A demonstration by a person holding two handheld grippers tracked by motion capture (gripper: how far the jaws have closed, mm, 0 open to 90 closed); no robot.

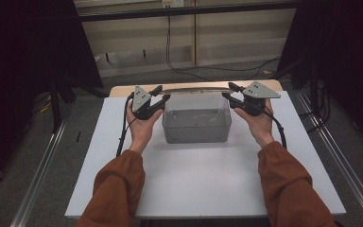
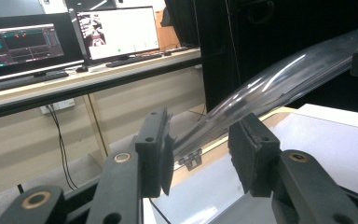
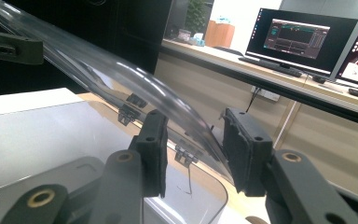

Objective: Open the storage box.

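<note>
A clear plastic box [image 1: 196,125] stands at the middle of the white table [image 1: 194,179]. Its clear lid [image 1: 196,88] is tilted up over the box's far edge and looks like a thin line in the high view. My left gripper [image 1: 163,93] is at the lid's left end. In the left gripper view the lid [image 2: 279,79] tapers in between the jaws [image 2: 200,144], its end meeting both pads. My right gripper [image 1: 228,91] is at the right end. There the lid [image 3: 98,70] passes between the jaws [image 3: 193,144], above the box's corner [image 3: 205,196].
Small clips [image 3: 128,112] hang from the lid's edge. A wooden shelf with monitors [image 2: 116,32] and a keyboard runs behind the table. Cables [image 1: 170,56] trail on the floor beyond it, and metal rails [image 1: 42,170] run along both sides.
</note>
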